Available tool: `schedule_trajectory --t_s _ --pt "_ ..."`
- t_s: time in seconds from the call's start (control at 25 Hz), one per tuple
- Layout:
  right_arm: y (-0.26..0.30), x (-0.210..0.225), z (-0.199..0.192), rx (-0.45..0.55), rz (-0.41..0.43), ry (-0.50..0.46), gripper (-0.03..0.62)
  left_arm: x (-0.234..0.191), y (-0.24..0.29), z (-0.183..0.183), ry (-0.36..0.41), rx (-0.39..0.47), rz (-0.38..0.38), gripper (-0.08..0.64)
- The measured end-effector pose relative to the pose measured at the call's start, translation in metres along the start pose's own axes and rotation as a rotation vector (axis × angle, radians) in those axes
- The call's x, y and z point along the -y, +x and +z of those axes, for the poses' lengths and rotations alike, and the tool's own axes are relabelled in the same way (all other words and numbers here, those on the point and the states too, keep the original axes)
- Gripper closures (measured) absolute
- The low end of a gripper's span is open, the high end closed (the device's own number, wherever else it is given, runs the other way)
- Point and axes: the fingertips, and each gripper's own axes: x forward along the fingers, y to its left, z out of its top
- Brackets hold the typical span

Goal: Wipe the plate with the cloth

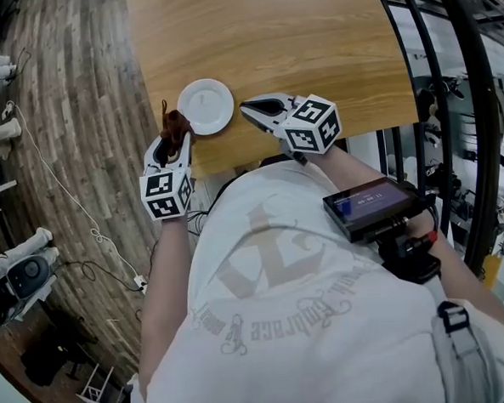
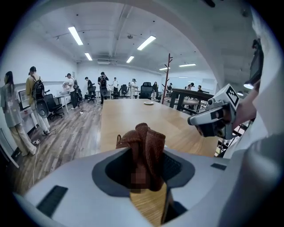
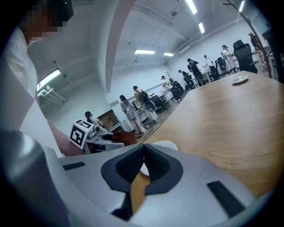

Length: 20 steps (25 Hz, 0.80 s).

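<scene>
A white round plate [image 1: 205, 106] lies near the front left corner of the wooden table [image 1: 310, 39]. My left gripper [image 1: 177, 139] is shut on a reddish-brown cloth [image 1: 175, 125], held just left of the plate at the table's edge. In the left gripper view the bunched cloth [image 2: 144, 153] stands up between the jaws. My right gripper [image 1: 248, 108] is shut with nothing in it, its tips just right of the plate. The right gripper view shows the plate [image 3: 163, 146] partly hidden behind the jaws, with the cloth [image 3: 124, 138] beyond it.
The table stretches far ahead, with a small dish [image 2: 148, 103] at its far end. Wood floor [image 1: 77, 122] with cables lies to the left. People and office chairs fill the room's far side. A metal frame [image 1: 450, 99] stands to the right.
</scene>
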Motion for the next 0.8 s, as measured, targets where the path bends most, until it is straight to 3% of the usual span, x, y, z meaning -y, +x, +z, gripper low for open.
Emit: schedule_trajectory --t_s 0.24,0.44,0.8 --pt "0.008 -0.043 0.005 0.033 0.015 -0.065 0.580 0.005 -0.038 -0.032 -0.092 0.056 -0.046 0.390" --pt "0.009 -0.077 0.020 0.072 0.053 -0.144 0.580 0.000 -0.065 -0.042 -0.152 0.131 -0.033 0.390" --pt "-0.019 -0.102 0.000 0.101 0.017 -0.165 0.580 0.022 -0.096 -0.042 -0.123 0.179 -0.064 0.390"
